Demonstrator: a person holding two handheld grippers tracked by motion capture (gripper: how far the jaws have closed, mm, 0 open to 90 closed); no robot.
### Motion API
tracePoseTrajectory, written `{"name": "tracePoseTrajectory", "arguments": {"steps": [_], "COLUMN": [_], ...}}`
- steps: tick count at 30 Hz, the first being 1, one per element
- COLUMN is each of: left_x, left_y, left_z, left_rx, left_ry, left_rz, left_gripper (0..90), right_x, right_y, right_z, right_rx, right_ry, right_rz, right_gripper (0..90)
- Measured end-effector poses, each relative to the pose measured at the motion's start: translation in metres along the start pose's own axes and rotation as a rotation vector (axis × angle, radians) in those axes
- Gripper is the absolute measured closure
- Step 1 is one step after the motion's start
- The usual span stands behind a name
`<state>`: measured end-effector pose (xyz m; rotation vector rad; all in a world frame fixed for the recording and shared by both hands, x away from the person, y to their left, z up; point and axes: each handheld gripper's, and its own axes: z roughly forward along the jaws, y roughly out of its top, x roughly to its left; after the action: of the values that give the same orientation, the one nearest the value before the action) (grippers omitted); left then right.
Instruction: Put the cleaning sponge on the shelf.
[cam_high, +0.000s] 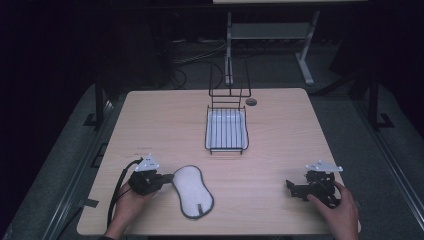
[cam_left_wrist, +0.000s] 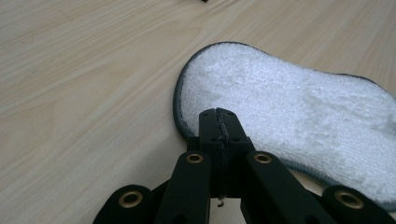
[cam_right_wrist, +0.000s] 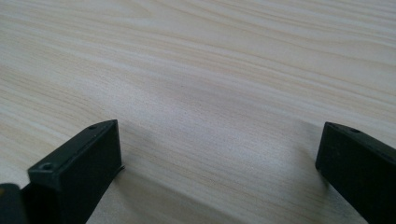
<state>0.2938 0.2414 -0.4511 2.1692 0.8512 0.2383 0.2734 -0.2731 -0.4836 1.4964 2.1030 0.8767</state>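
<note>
A white fluffy pad (cam_high: 192, 190) with a grey rim lies flat on the wooden table (cam_high: 280, 125), near the front left. My left gripper (cam_high: 169, 177) points right at the pad's left end. In the left gripper view its black jaws are pressed together over the rim of the pad (cam_left_wrist: 289, 112), so the left gripper (cam_left_wrist: 218, 114) is shut on that edge. My right gripper (cam_high: 290, 187) rests low at the front right, held by a hand. In the right gripper view the right gripper (cam_right_wrist: 219, 140) stands wide open over bare wood, with nothing between its fingers.
A black wire rack (cam_high: 226, 130) with a white tray under it stands at the middle back of the table, with a tall wire frame behind it. A small round grommet (cam_high: 251, 101) sits just right of that frame. Bare tabletop lies between the pad and my right gripper.
</note>
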Motion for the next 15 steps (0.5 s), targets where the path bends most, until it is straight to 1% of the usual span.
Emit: {"name": "tracePoseTrajectory", "arguments": {"steps": [1,4,6,9,10,15], "left_x": [0.0,0.001,0.001,0.001,0.001,0.0], "left_y": [0.001,0.003,0.005,0.01,0.012,0.019], "left_z": [0.002,0.009,0.011,0.018,0.019,0.027], "left_rx": [0.002,0.019,0.018,0.026,0.03,0.027], "left_ry": [-0.003,0.0,-0.002,-0.004,-0.004,-0.013], "left_rz": [-0.005,0.009,0.006,0.017,0.026,0.032], "left_gripper": [89.9,89.9,89.9,89.9,89.9,89.9], "right_x": [0.0,0.0,0.0,0.0,0.0,0.0], "right_y": [0.0,0.0,0.0,0.0,0.0,0.0], "right_z": [0.0,0.0,0.0,0.0,0.0,0.0], "right_rx": [0.0,0.0,0.0,0.001,0.001,0.0], "right_ry": [0.0,0.0,0.0,0.0,0.0,0.0], "right_rz": [0.0,0.001,0.0,0.001,0.001,0.0], "right_gripper": [0.0,0.0,0.0,0.0,0.0,0.0]}}
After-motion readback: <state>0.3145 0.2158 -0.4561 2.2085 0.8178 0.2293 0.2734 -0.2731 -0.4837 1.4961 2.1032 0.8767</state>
